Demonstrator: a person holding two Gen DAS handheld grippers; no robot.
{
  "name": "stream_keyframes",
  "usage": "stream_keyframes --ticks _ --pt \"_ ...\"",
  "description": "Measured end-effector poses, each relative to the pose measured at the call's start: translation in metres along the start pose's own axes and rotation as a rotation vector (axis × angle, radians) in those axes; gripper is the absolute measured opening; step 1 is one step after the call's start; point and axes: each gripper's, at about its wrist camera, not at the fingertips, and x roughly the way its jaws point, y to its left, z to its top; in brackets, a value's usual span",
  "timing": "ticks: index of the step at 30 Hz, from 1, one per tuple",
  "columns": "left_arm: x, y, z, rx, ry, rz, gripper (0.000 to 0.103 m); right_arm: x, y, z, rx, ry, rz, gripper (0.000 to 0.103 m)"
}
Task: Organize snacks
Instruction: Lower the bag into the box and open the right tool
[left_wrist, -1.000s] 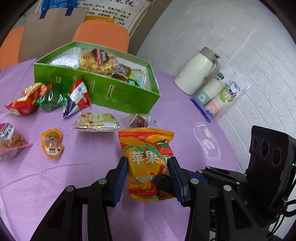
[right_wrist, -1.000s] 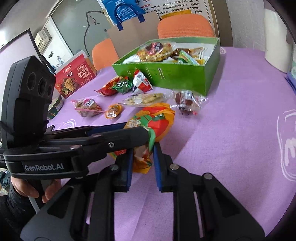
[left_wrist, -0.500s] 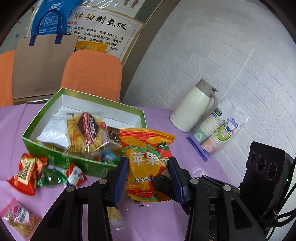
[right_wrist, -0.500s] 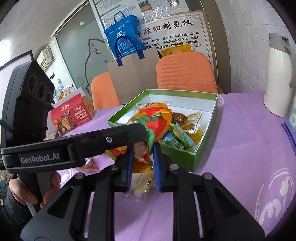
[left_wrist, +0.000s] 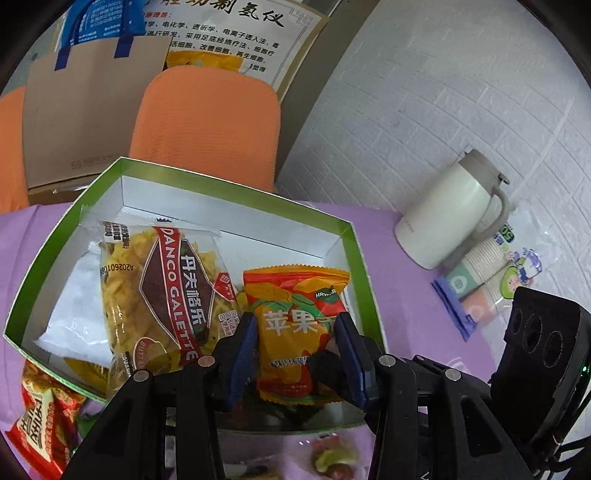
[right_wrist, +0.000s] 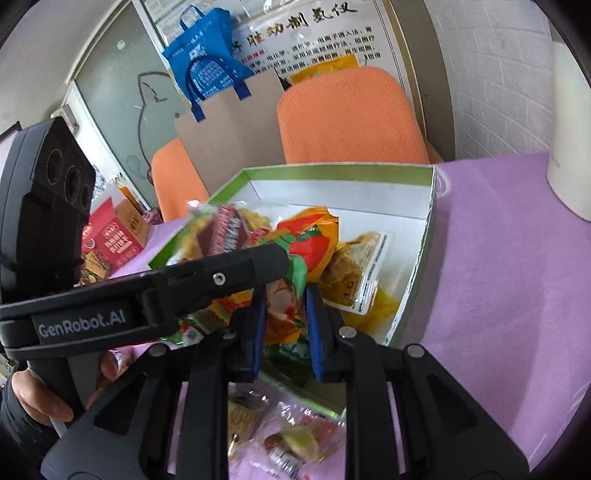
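An orange apple-chip packet (left_wrist: 299, 332) is gripped from both sides at once: the left gripper (left_wrist: 295, 347) is closed on its lower half, with the blue pads pressed against the packet's left and right edges, and the right gripper (right_wrist: 283, 325) is clamped narrowly on the packet's crumpled lower end (right_wrist: 286, 314). The packet is held upright over the near right part of the green box (left_wrist: 360, 251), above the box's contents (whether it touches them cannot be told). Inside the box, a clear bag of yellow galettes with a dark red label (left_wrist: 166, 291) is seen lying to the left of the packet, and a white packet (left_wrist: 77, 306) is seen further left against the box wall. In the right wrist view, a flat clear packet of brown snacks (right_wrist: 356, 269) is seen at the box's right side. The box is set on a purple surface (left_wrist: 399, 280). Outside the box, a red snack bag (left_wrist: 40, 417) is seen near its front left corner, and a small clear-wrapped candy (right_wrist: 295, 443) is seen in front. A white thermos jug (left_wrist: 454, 218) and a sleeve of paper cups (left_wrist: 484, 280) are placed well to the right.
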Motion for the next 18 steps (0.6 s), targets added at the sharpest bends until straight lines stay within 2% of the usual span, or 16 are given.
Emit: stream_keyframes --ticks 3,5,7,8,9,11,15,18 --pt "0.006 -0.002 0.007 0.049 -0.016 0.062 0.044 0.011 -0.002 0.003 -0.001 -0.008 -0.031 0.025" --pt "0.006 -0.003 0.009 0.058 -0.019 0.072 0.047 0.012 0.002 0.004 -0.018 -0.009 -0.056 0.027" --pt "-0.002 -0.002 0.007 0.058 -0.036 0.094 0.071 0.009 0.005 0.004 -0.043 -0.027 -0.061 0.041" --pt "-0.007 -0.001 0.006 0.05 -0.059 0.114 0.089 0.005 0.006 0.002 -0.059 -0.039 -0.069 0.06" --pt "-0.015 0.0 0.004 0.04 -0.093 0.136 0.096 0.001 0.008 0.0 -0.077 -0.055 -0.081 0.074" --pt "-0.028 0.002 0.001 0.026 -0.134 0.155 0.099 -0.009 0.011 -0.005 -0.113 -0.074 -0.089 0.076" --pt "-0.049 0.001 -0.008 0.018 -0.141 0.161 0.1 -0.028 0.012 -0.015 -0.103 -0.076 -0.083 0.083" --pt "-0.067 -0.004 -0.019 0.035 -0.154 0.158 0.1 -0.044 0.014 -0.021 -0.076 -0.08 -0.069 0.083"
